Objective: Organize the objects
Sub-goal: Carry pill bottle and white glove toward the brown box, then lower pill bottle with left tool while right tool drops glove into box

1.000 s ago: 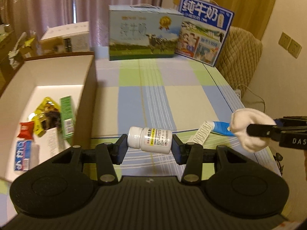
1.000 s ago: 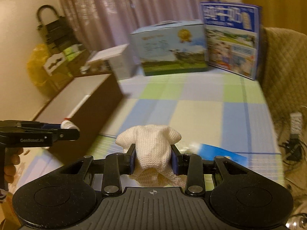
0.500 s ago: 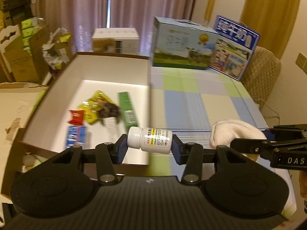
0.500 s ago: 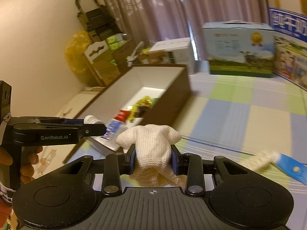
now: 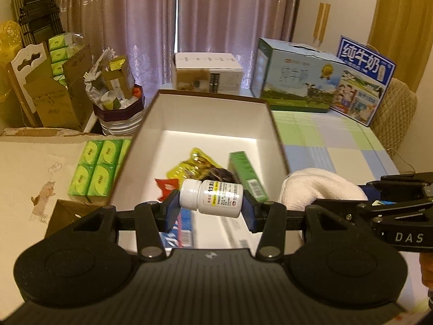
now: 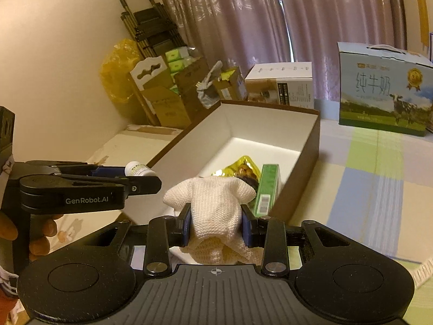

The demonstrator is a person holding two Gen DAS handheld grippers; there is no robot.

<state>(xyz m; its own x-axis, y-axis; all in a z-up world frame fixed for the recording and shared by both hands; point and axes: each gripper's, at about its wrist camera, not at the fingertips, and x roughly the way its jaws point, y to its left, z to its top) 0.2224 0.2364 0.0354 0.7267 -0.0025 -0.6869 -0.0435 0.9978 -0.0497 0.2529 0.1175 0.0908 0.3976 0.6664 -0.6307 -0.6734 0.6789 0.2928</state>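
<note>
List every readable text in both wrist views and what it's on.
"GenRobot.AI": black left gripper body.
"DAS": black right gripper body, cut off.
"纯牛奶": blue milk carton with cow picture.
"纯牛奶": dark blue milk box.
White pill bottle label, green slim box barcode: too small to read.

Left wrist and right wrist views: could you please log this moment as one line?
left tool: shut on white plastic pill bottle | right tool: shut on white knitted cloth | both at open brown cardboard box

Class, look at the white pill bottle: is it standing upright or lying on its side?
On its side. The white pill bottle is clamped horizontally in the left hand-held gripper, cap pointing left, above the open box.
</note>
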